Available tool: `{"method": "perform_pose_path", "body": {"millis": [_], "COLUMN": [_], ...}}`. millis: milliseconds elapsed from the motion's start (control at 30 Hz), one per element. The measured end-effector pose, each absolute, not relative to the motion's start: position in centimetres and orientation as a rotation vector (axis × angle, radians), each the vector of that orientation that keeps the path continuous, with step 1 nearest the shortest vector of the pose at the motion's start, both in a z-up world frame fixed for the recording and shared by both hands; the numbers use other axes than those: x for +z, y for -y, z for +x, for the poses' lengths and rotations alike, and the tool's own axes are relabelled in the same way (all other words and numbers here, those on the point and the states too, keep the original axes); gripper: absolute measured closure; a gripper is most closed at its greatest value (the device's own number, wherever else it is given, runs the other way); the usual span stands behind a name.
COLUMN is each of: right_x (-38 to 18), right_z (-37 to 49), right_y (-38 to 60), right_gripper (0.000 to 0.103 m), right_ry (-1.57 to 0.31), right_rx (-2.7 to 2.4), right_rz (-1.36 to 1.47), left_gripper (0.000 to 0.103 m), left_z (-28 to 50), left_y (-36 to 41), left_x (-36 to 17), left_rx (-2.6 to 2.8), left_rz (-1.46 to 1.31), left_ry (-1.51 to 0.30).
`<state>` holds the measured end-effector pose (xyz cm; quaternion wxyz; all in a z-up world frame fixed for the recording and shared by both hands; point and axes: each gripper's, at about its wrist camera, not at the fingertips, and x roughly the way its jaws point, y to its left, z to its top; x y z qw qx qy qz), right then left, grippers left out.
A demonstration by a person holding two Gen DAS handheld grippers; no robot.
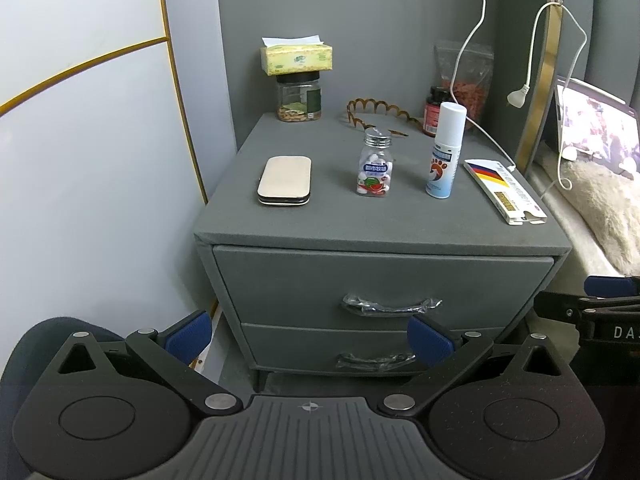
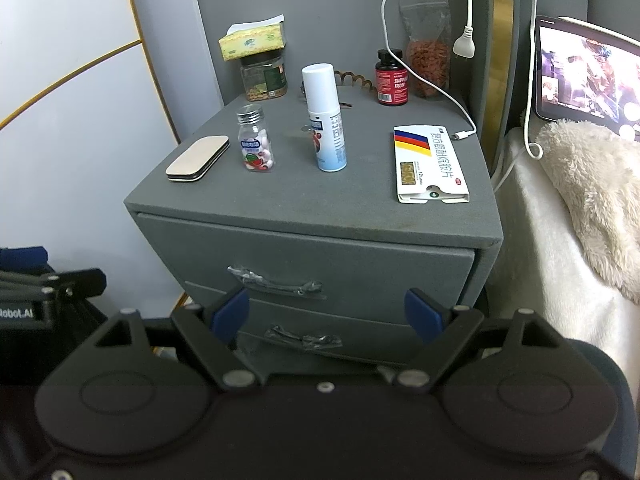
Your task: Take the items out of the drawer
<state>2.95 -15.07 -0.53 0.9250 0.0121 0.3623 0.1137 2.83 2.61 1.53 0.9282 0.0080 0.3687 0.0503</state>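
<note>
A grey fabric nightstand (image 1: 320, 220) (image 2: 288, 208) has two shut drawers. The top drawer (image 1: 384, 280) (image 2: 320, 256) carries a plastic-wrapped handle (image 1: 390, 305) (image 2: 276, 279); the lower drawer (image 1: 360, 350) (image 2: 320, 332) has one too. On top stand a candy bottle (image 1: 375, 168) (image 2: 254, 140), a white spray can (image 1: 445, 152) (image 2: 325, 118), a flat beige case (image 1: 285, 180) (image 2: 198, 158) and a medicine box (image 1: 505, 192) (image 2: 430, 164). My left gripper (image 1: 310, 336) hangs open in front of the drawers, holding nothing. My right gripper (image 2: 326, 314) is open and empty before the lower drawer.
At the back stand a tissue box (image 1: 297, 58) on a nut jar (image 1: 299, 98), a brown hair band (image 1: 380, 114), a red pill bottle (image 2: 391, 78) and a snack bag (image 2: 427, 52). White cables (image 2: 424, 76) hang down. A bed with fleece (image 2: 592, 184) and a tablet (image 2: 588, 76) lies right.
</note>
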Motion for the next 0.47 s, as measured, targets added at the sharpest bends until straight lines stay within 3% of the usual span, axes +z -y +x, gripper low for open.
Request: {"method": "perform_pose_path", "body": {"millis": [467], "right_x": [-0.5], "right_z": [3.0], "right_y": [14.94], "right_gripper": [0.019], "right_ry": [-0.744], "right_rx": [0.235], "right_rz": [0.014], "left_gripper": [0.0], "left_z": [2.56], "left_y": [-2.57], "left_x": [1.22], "left_rx": [0.098], "left_rz": [0.03], "left_ry": [-0.739]}}
